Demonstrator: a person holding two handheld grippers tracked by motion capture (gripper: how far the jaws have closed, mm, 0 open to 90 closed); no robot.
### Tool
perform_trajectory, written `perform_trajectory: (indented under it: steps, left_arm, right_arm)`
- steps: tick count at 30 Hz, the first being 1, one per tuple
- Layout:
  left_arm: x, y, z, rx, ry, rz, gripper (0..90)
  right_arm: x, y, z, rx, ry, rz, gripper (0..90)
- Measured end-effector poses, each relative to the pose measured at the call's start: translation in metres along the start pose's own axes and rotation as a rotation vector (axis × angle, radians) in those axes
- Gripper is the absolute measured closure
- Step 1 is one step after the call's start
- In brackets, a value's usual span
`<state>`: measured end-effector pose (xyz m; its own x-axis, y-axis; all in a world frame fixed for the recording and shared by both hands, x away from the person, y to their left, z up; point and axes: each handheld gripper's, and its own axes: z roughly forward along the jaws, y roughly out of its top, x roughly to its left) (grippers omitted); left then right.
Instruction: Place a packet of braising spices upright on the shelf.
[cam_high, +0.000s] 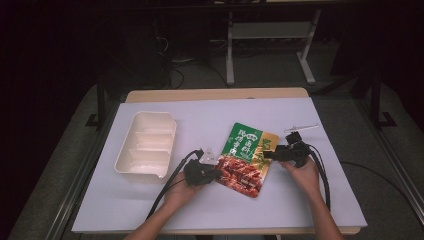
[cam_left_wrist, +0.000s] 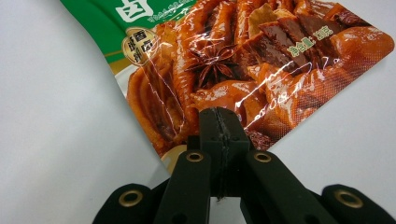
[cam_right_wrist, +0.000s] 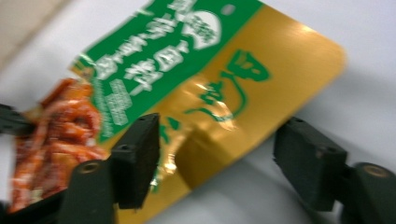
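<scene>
- A glossy foil food pouch (cam_high: 248, 159), green and gold at one end and printed with reddish-brown braised meat at the other, lay slightly right of the middle of the table, tilted so its green end pointed away from the person.
- In the left gripper view, the pouch (cam_left_wrist: 243, 60) showed a star anise among the printed meat, and its film rippled with glare near its lower edge.
- The left gripper (cam_high: 216, 172), black and held in the person's left hand (cam_high: 181, 192), met the pouch at its meat-printed near-left corner.
- Its two jaws were pressed together, pinching the edge of the pouch between them, seen close up in the left gripper view (cam_left_wrist: 218, 122).
- The right gripper (cam_high: 267, 154), black and held in the person's right hand (cam_high: 303, 175), sat at the pouch's gold right edge.
- In the blurred right gripper view, its jaws (cam_right_wrist: 217, 161) stood spread wide, straddling the gold corner of the pouch (cam_right_wrist: 205, 79) without pressing on it.
- Black cables trailed from both grippers back toward the person.
- A cream-white plastic tray (cam_high: 146, 145) with three compartments sat on the left, well apart from the pouch.
- A small clear plastic item (cam_high: 301, 128) lay beyond the right gripper; what it was could not be told.
- Everything rested on a pale lilac-white table covering (cam_high: 210, 210).
</scene>
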<state>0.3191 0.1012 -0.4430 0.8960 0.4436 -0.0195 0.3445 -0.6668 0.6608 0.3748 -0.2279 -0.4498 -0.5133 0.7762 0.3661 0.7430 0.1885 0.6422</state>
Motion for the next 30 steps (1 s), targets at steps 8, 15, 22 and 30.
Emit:
perform_trajectory:
  steps: [8, 15, 22, 30]
  left_arm:
    - [0.000, 0.000, 0.000, 0.000, 0.000, -0.002, 89.8]
    - [0.000, 0.000, 0.001, -0.005, -0.001, -0.003, 89.8]
    - [0.000, 0.000, 0.001, -0.008, 0.000, 0.001, 89.6]
    - [-0.002, -0.001, -0.003, -0.029, -0.007, 0.000, 81.0]
  right_arm:
    - [0.008, 0.002, 0.002, -0.042, 0.100, -0.020, 45.5]
    - [0.016, 0.005, 0.009, -0.016, 0.174, -0.039, 64.7]
    - [0.025, 0.010, 0.025, 0.035, 0.099, -0.074, 80.5]
    - [0.029, 0.013, 0.015, -0.003, 0.096, -0.075, 89.5]
